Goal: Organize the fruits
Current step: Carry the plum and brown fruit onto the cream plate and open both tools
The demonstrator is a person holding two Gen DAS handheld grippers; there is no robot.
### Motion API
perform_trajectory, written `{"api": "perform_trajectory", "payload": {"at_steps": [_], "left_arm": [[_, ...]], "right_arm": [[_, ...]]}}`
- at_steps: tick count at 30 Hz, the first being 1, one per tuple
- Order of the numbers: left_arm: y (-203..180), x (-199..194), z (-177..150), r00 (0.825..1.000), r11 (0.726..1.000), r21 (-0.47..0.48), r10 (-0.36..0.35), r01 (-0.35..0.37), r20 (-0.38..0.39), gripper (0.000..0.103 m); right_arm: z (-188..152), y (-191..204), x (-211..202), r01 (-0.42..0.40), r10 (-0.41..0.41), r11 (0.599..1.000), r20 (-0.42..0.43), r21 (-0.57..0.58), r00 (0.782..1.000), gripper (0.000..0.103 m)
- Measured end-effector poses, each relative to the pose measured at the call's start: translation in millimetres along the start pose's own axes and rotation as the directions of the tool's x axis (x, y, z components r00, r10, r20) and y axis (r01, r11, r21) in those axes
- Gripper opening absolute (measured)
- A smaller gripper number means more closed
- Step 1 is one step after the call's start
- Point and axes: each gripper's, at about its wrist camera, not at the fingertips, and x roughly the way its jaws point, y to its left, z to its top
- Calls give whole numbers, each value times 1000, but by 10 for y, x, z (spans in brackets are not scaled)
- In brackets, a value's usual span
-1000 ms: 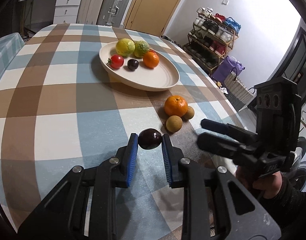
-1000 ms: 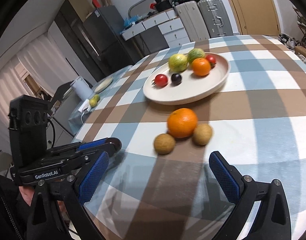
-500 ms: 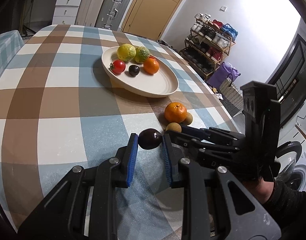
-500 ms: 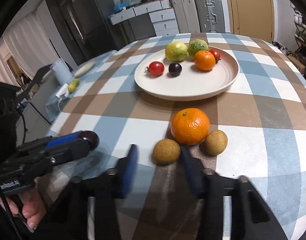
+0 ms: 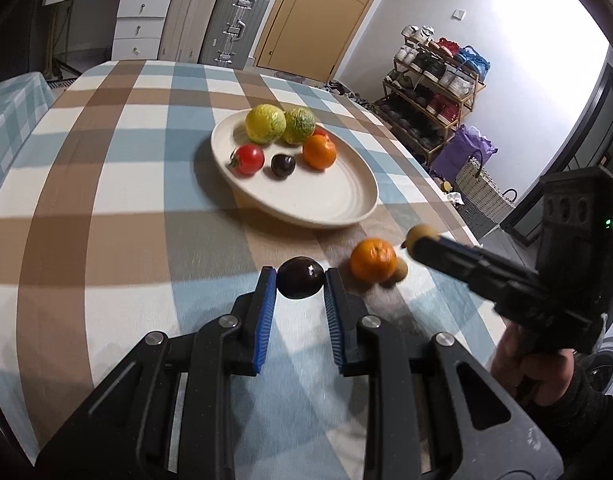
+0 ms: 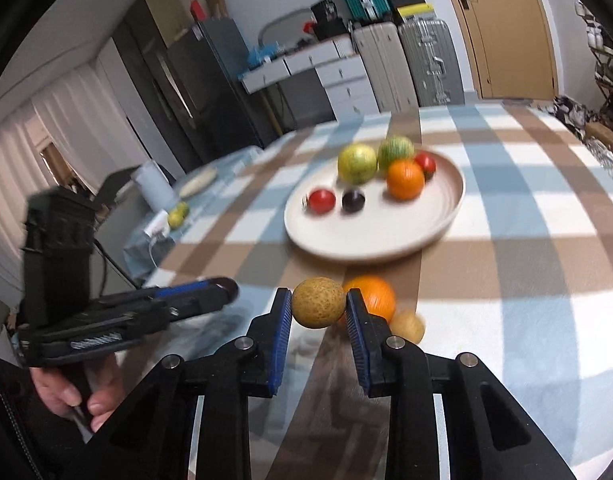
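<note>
Checked tablecloth (image 5: 106,184) bears plate (image 5: 330,208); orange (image 6: 376,298) crowds right hand-held gripper (image 6: 319,307).

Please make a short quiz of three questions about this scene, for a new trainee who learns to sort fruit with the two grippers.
1. True or false: the left gripper is shut on the dark plum.
2. What does the right gripper hold? A) the orange on the table B) a small tan round fruit C) a red tomato
3. Fill in: beside the plate, two fruits lie on the tablecloth: one orange and one small ____ fruit.

Key:
1. True; the plum sits between both blue pads.
2. B; the tan fruit is clamped between the pads.
3. tan
</note>
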Motion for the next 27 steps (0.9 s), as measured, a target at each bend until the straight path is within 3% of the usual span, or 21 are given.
{"api": "perform_trajectory", "payload": {"at_steps": [10,21,27], "left_arm": [[10,355,697,1000,1000,-6,29,-29,11,22],[332,871,1438,999,998,-30,49,-49,-10,22],[473,1135,1560,998,998,-16,54,-55,-42,22]], "right_arm": [[577,-255,104,-72,74,997,47,-31,996,28],[1193,-416,652,-142,141,987,-10,-77,990,28],[1337,-490,1021,-129,123,989,-73,-76,990,28]]}}
